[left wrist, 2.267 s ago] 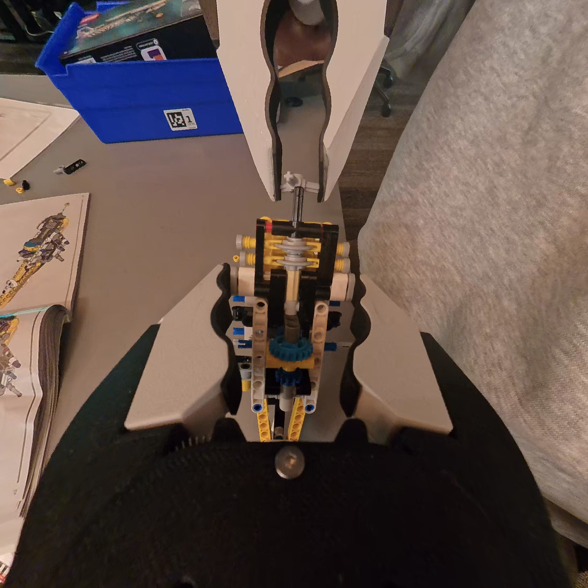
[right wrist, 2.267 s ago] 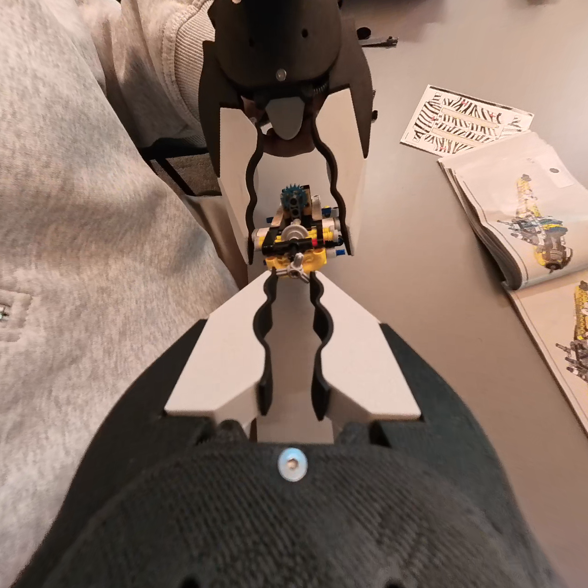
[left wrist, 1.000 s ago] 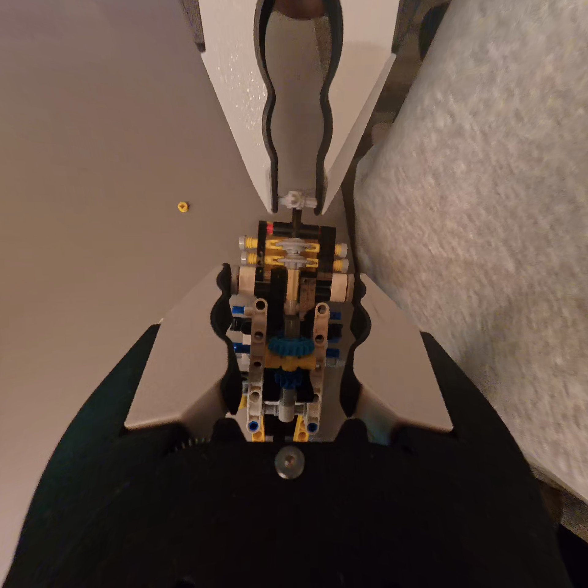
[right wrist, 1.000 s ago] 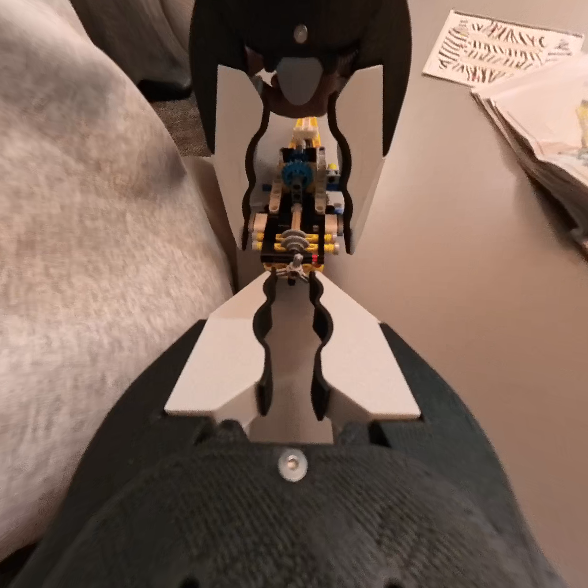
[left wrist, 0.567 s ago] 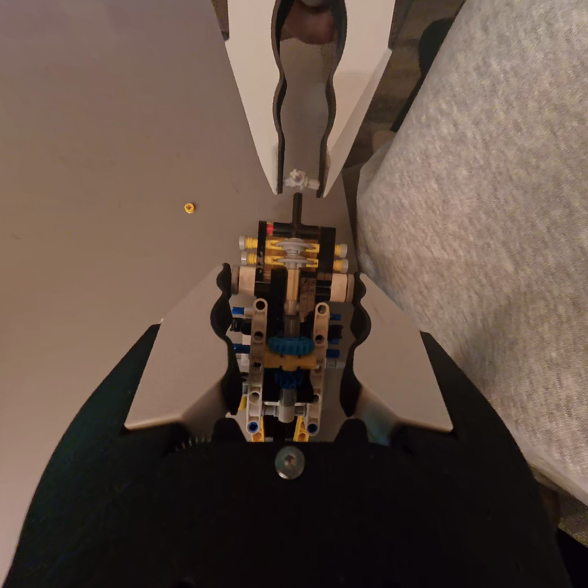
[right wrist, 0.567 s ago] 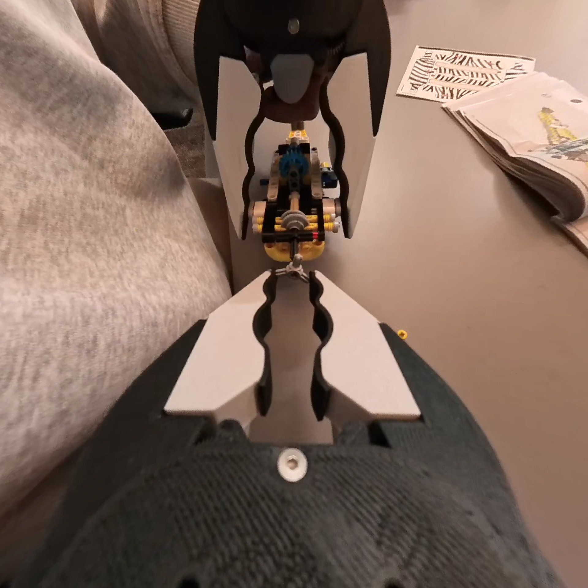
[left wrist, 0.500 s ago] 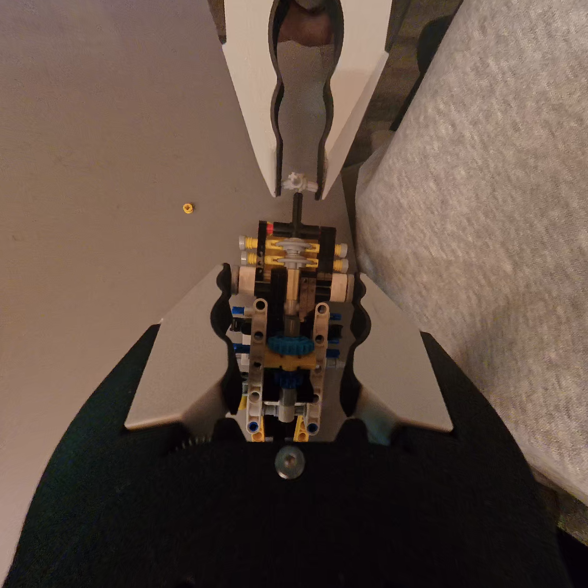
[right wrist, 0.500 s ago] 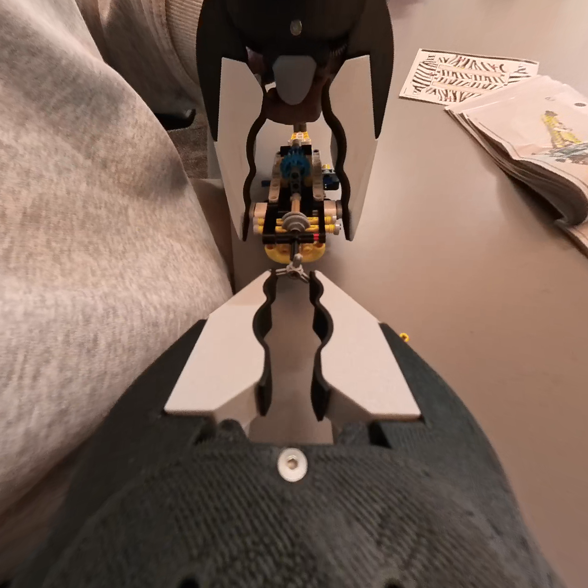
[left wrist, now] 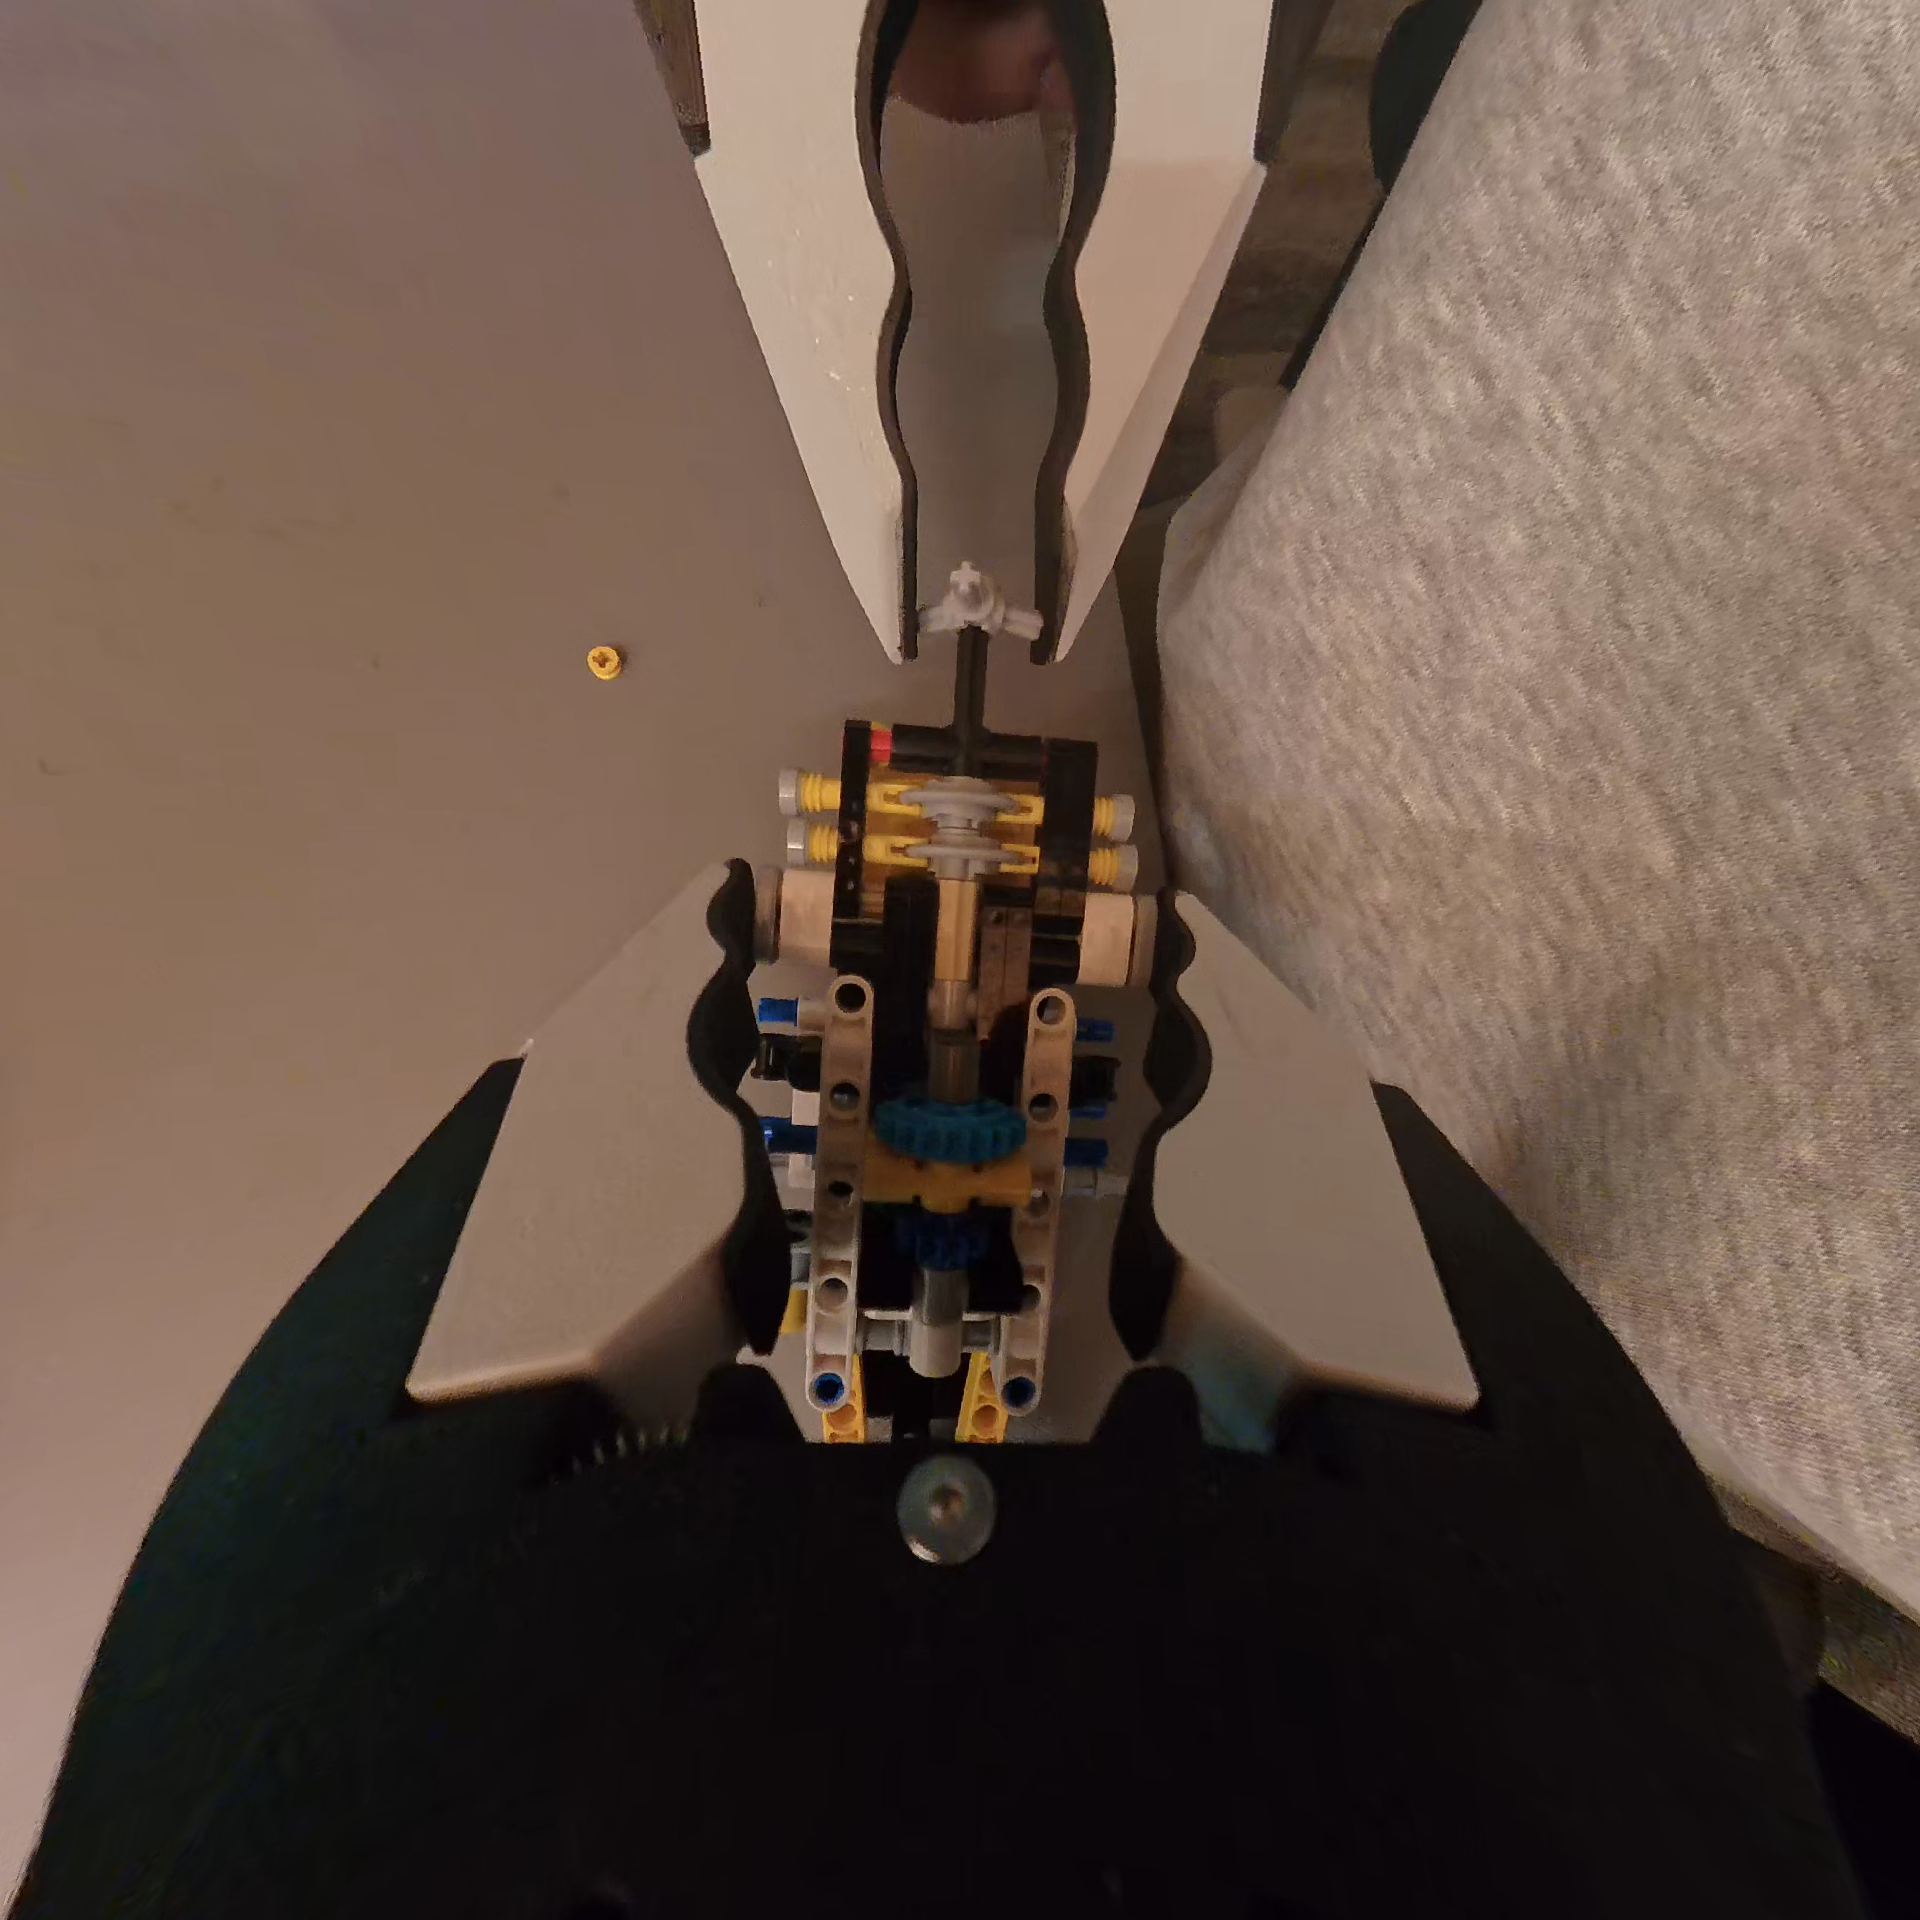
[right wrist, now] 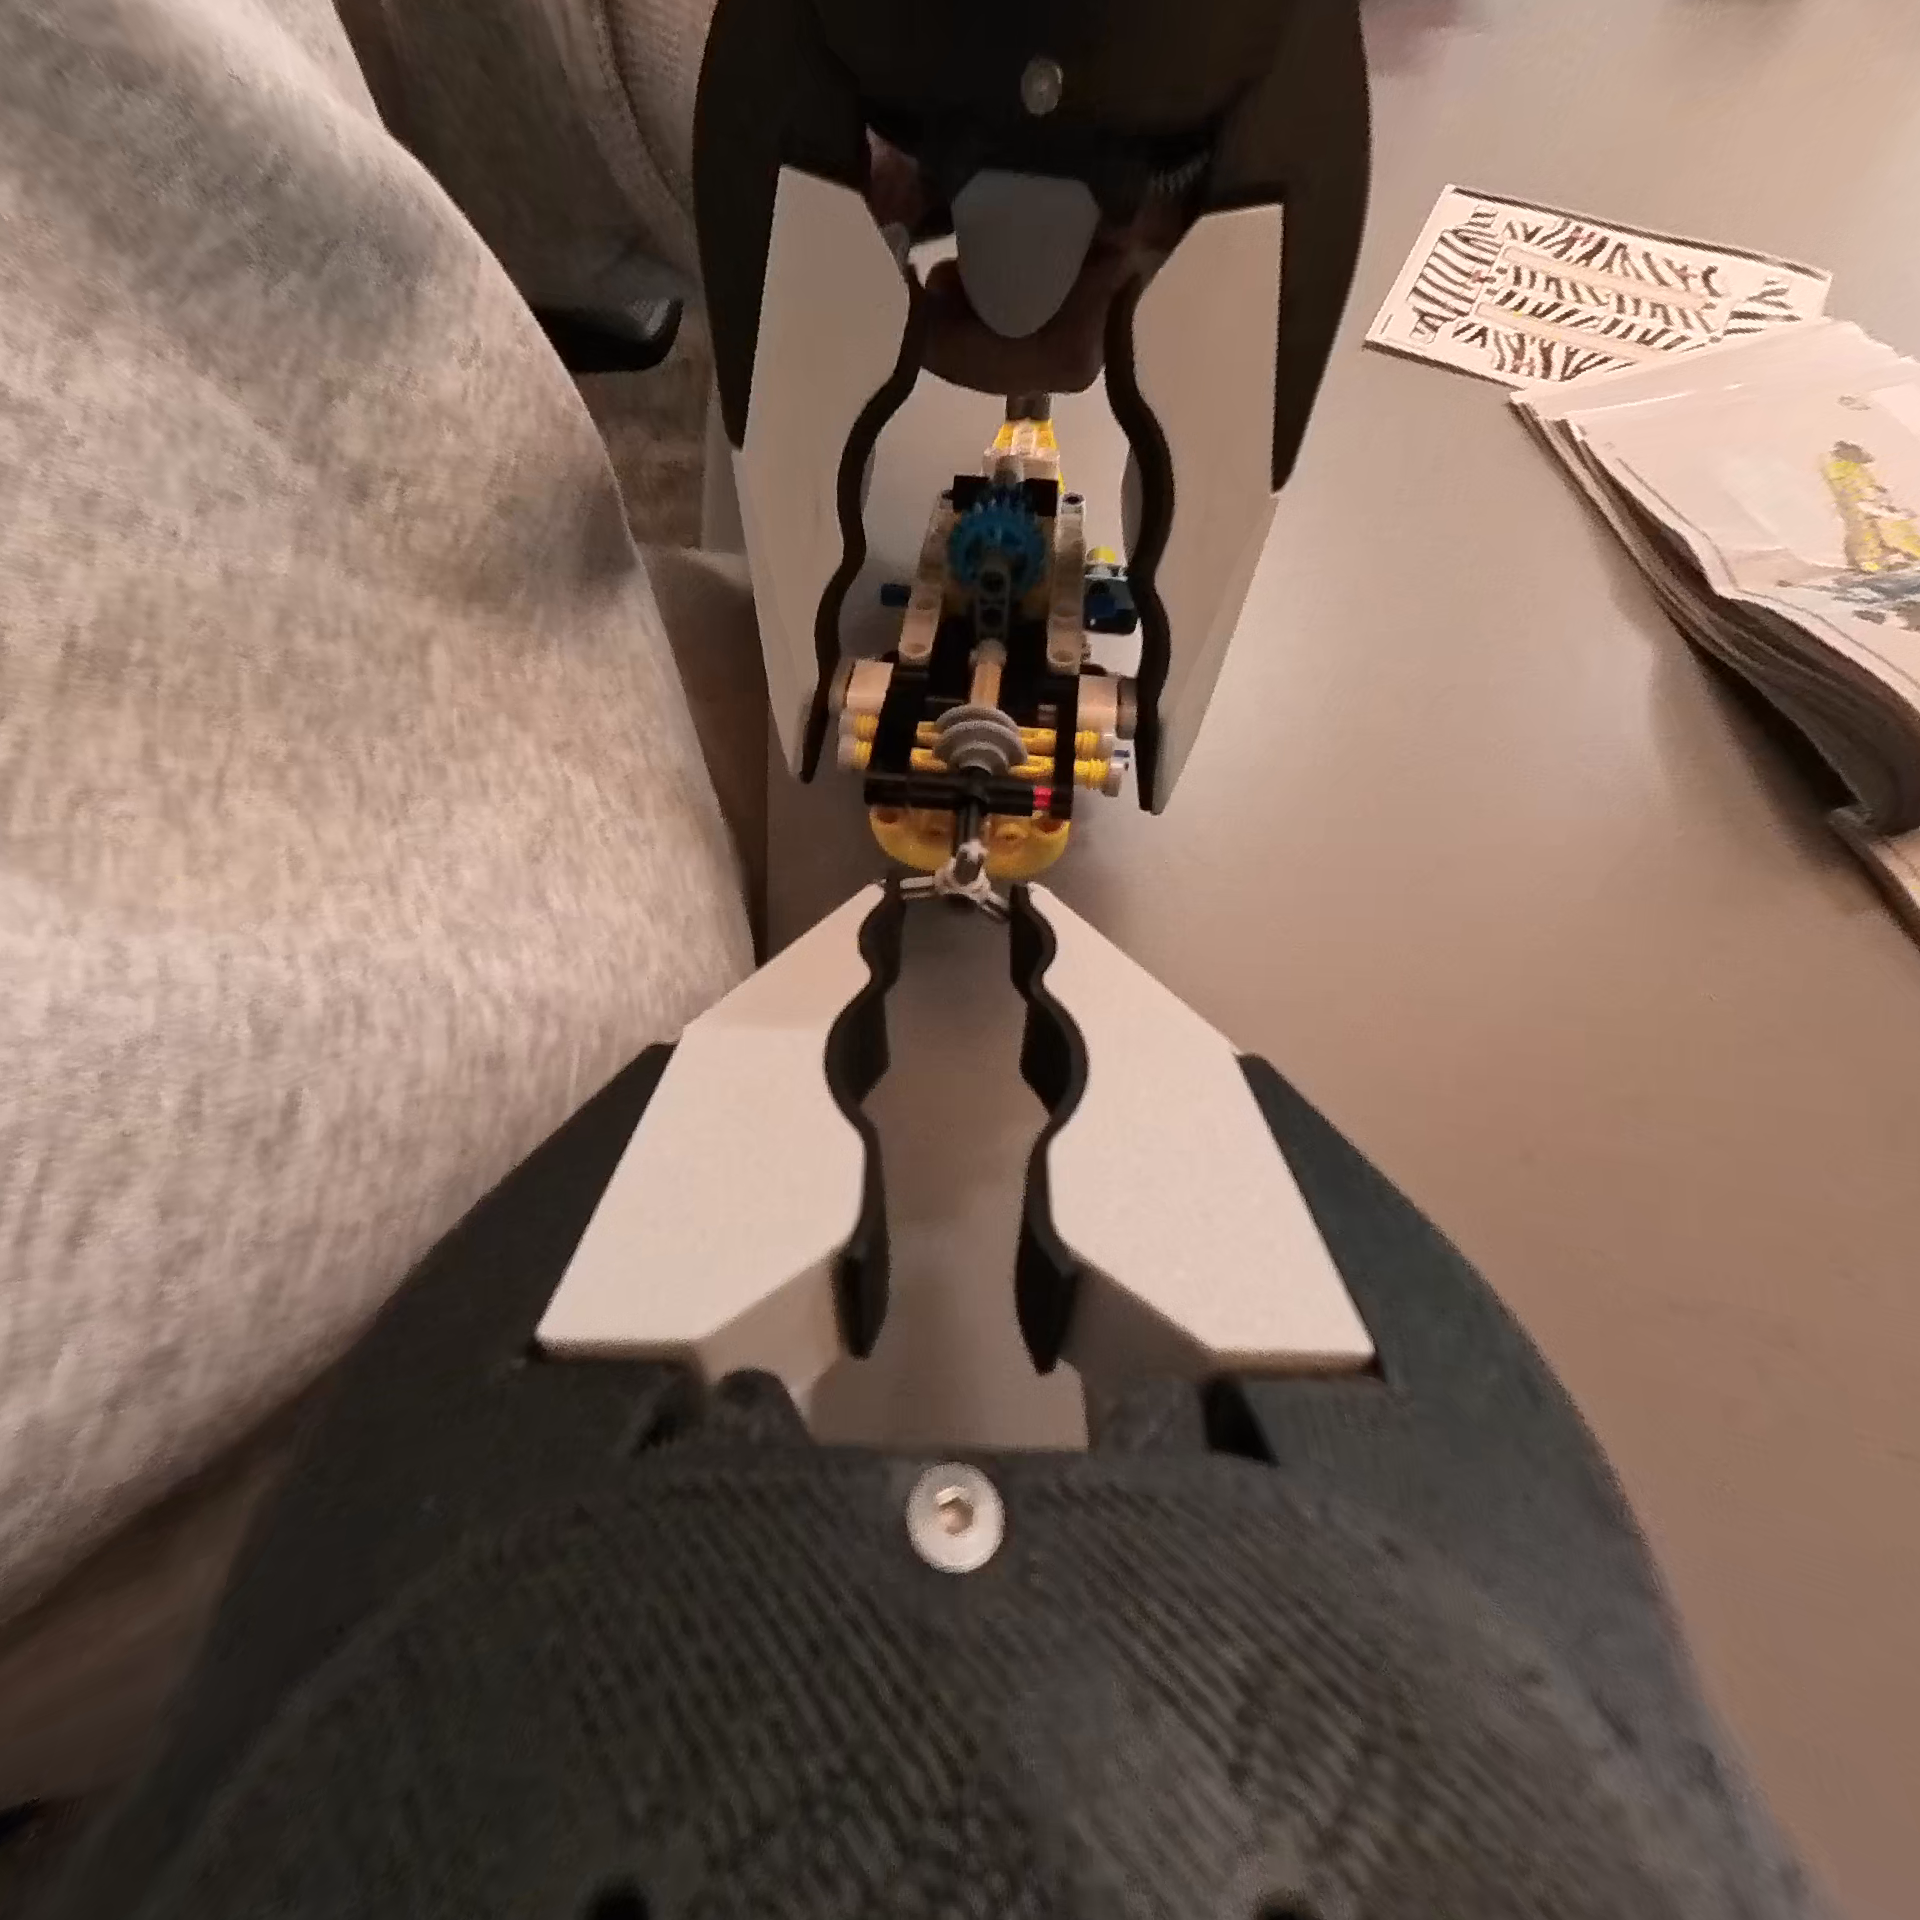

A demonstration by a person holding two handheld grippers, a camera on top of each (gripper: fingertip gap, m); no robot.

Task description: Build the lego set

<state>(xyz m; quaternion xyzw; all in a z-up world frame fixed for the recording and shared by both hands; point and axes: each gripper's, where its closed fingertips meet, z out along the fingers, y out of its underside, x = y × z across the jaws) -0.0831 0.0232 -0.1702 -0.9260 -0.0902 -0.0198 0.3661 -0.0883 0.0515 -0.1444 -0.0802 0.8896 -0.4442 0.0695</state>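
Observation:
A yellow, black and grey lego assembly with blue gears is clamped lengthwise between the fingers of my left gripper. A black axle sticks out of its front end. My right gripper faces it from the far side, shut on a small grey connector piece that touches the axle's tip. In the right wrist view my right gripper holds the grey connector piece against the axle, and the left gripper holds the assembly beyond it.
Both grippers hover over the grey table. A tiny yellow piece lies on it to the left. A person's grey sweater is close on the right. An open instruction booklet and a striped sticker sheet lie at the right.
The grey connector was a short way off the axle tip 0.6 s ago; the right gripper has brought it back against the tip. The left grip on the assembly is unchanged.

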